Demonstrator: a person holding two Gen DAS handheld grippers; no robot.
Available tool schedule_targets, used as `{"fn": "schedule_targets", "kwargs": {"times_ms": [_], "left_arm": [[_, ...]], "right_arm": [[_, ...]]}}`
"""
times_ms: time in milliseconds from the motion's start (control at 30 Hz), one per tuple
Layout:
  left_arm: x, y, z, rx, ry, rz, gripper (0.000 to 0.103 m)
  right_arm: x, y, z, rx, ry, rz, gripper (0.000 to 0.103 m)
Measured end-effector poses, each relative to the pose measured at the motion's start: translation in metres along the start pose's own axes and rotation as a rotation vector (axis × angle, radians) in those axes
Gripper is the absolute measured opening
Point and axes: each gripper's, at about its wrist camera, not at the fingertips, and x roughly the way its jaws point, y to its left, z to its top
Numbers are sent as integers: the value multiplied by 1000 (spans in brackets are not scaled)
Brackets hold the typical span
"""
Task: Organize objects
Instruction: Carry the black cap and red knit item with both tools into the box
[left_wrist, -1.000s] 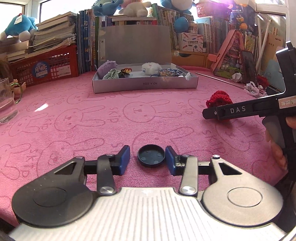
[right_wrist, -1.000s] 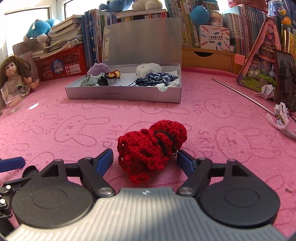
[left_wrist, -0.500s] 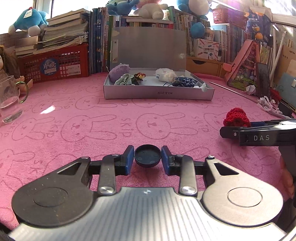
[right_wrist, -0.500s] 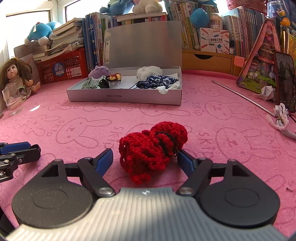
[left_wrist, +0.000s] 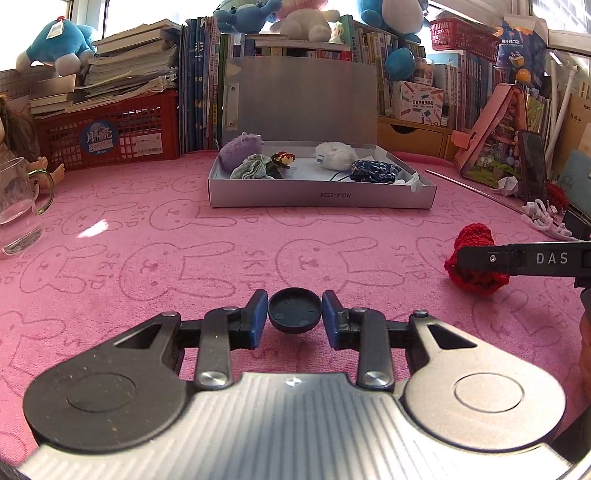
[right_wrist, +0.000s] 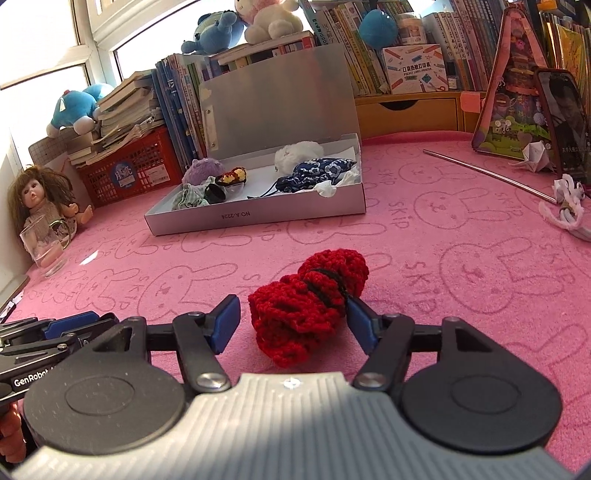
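My left gripper (left_wrist: 294, 314) is shut on a small black round cap (left_wrist: 294, 310), its blue pads pressing both sides just above the pink cloth. A red crocheted pouch (right_wrist: 310, 302) lies on the cloth between the jaws of my right gripper (right_wrist: 291, 310), which are closing. The right pad touches the yarn and the left pad stands a little apart from it. In the left wrist view the pouch (left_wrist: 474, 266) lies at the right, partly behind a finger of the right gripper (left_wrist: 517, 258). The open silver box (left_wrist: 321, 192) holds several small soft items.
A glass mug (left_wrist: 18, 214) stands at the left edge, with a doll (right_wrist: 33, 199) behind it. A red crate (left_wrist: 110, 133), books and plush toys line the back. A thin metal rod (right_wrist: 487, 173) and white cord (right_wrist: 569, 210) lie at the right.
The left jaws have come in onto the black cap, and the box looks slightly nearer. The right jaws have narrowed around the red pouch and the right view has rolled.
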Motion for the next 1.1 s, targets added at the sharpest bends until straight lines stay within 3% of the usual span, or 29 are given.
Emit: {"fn": "schedule_targets", "kwargs": {"times_ms": [133,400,533,600,667,700,733,767,1000,1033,1100], "left_arm": [[2,0,3,1,-6,-1,37],[4,-2,7,8,-12,-1,37],[5,-2,9,6,-14,1,37],[6,-2,11,6,-16,2,37],[7,-1,13,5,-18,3,37],[8,-1,13,4,-18,3,37],[8,-1,14,3,-18,4,37],[9,0,14,0,-17,4,37],[14,0,17,-8,-15,1,37],[14,0,18,-5,-16,2,37],[16,0,20,0,-17,-1,37]], "right_arm": [[-1,1,0,-11,-4,-9,49],[-9,5,2,-44,-38,-13,41],[-15,8,5,-59,-69,-21,30],[-16,7,6,-57,-77,-25,31],[-17,5,6,-39,-92,-35,48],[-17,3,6,-18,-98,-33,64],[-18,0,6,4,-104,-23,72],[-19,-2,6,26,-112,-16,74],[0,2,2,68,-36,-90,77],[2,3,1,67,-26,-104,75],[5,6,-1,57,-2,-122,52]]}}
